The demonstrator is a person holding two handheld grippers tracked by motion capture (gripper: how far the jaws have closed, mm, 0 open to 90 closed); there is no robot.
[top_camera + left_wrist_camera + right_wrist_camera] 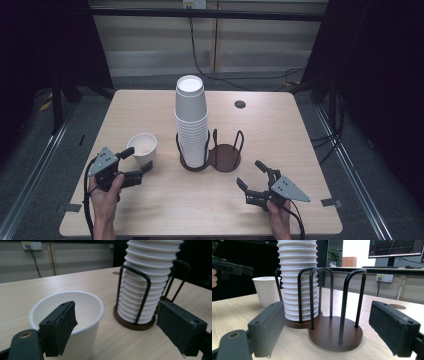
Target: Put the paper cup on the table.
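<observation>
White paper cup [143, 146] stood upright on table [150, 205], between your left gripper [136, 161] jaws; jaws wide, not gripping. Right gripper [252, 174] wide, empty. Beyond: cup stack [191, 120] filled holder [210, 156] left bay; right bay vacant. Loose cup yet unplaced.

Single white cup [143, 146] upright on the bench [150, 200], just right of the left hand-held gripper [140, 160], jaws spread either side of its near wall. Tall cup stack [191, 120] in the left ring of a wire holder [224, 156]. Right hand-held gripper [251, 174] open, apart from the holder.
</observation>
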